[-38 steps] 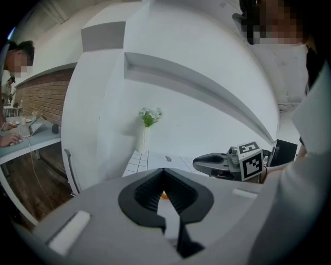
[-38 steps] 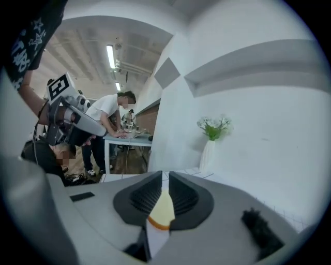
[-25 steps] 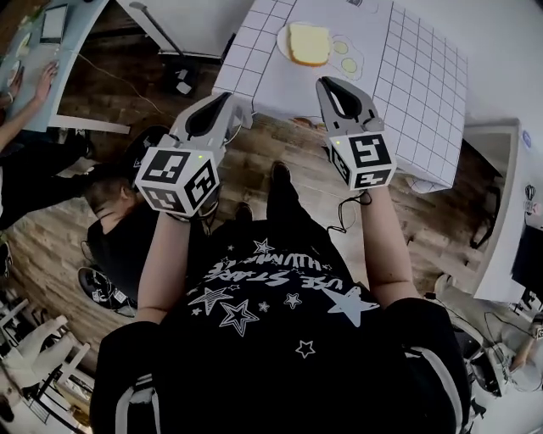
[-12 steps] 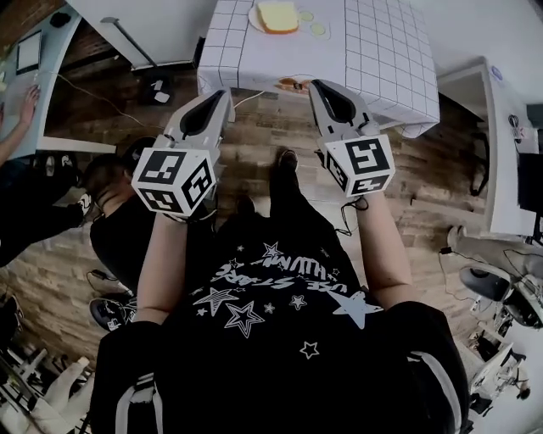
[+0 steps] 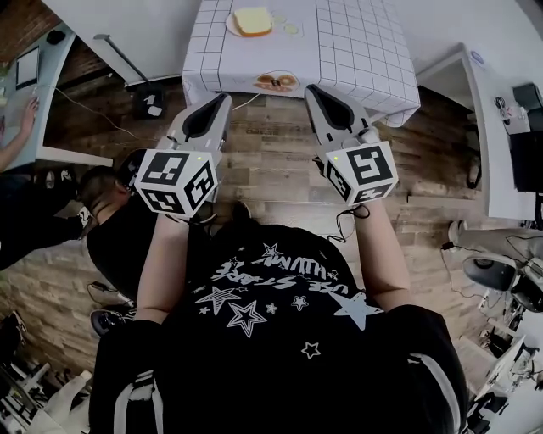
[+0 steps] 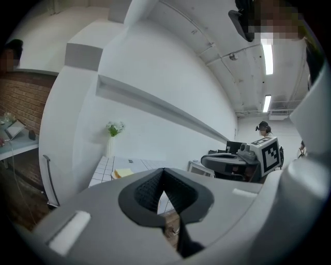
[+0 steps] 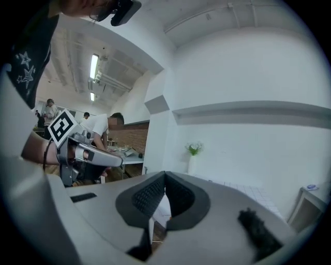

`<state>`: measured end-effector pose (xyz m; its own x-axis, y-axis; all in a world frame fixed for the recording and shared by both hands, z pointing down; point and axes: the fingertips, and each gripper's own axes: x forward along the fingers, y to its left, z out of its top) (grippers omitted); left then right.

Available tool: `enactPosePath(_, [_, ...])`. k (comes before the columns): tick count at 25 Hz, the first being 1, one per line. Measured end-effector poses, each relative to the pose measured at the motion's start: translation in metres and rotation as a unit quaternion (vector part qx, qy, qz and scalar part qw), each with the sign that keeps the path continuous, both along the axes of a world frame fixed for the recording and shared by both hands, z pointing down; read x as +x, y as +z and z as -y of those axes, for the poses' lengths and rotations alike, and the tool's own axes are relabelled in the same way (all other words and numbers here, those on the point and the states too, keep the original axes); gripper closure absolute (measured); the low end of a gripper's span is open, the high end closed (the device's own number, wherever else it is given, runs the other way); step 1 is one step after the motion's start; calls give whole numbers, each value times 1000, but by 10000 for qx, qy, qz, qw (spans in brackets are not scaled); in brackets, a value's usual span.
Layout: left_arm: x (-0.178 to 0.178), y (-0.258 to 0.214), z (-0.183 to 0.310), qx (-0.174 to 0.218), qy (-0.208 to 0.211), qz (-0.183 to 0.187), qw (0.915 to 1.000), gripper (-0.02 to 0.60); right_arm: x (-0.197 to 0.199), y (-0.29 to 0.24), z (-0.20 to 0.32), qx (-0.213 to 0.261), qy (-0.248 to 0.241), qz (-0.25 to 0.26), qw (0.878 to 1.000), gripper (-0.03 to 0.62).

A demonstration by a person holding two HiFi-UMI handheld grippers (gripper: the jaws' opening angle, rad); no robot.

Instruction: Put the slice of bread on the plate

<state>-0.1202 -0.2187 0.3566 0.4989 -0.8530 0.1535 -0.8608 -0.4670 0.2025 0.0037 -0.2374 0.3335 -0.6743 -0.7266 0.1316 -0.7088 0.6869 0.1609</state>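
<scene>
Left gripper (image 5: pixel 222 98) and right gripper (image 5: pixel 312 90), both closed and empty, are now farther back from the table (image 5: pixel 361 51). The slice of bread (image 5: pixel 253 21) lies on the plate (image 5: pixel 230 26) well ahead of them.

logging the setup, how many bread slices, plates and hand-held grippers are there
slice of bread: 1
plate: 1
hand-held gripper: 2 (left hand-held gripper, right hand-held gripper)
total: 4

A lab-like workroom: desks (image 5: pixel 496 127) with monitors (image 5: pixel 27 66), wood floor (image 5: pixel 271 169), brick wall (image 6: pixel 20 101), ceiling strip lights (image 6: pixel 267 52).
</scene>
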Motion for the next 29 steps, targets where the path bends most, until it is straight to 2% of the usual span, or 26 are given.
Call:
enactPosePath(9, [53, -12, -39, -10, -239, 159, 9996, 572, 49, -11, -43, -10, -293, 176, 9994, 580])
enactPosePath(16, [92, -12, -91, 29, -387, 185, 9991, 572, 85, -9, -96, -90, -441, 300, 9985, 580])
enactPosePath(29, [137, -9, -175, 15, -497, 253, 9984, 572, 125, -3, -177, -227, -568, 440, 9972, 580])
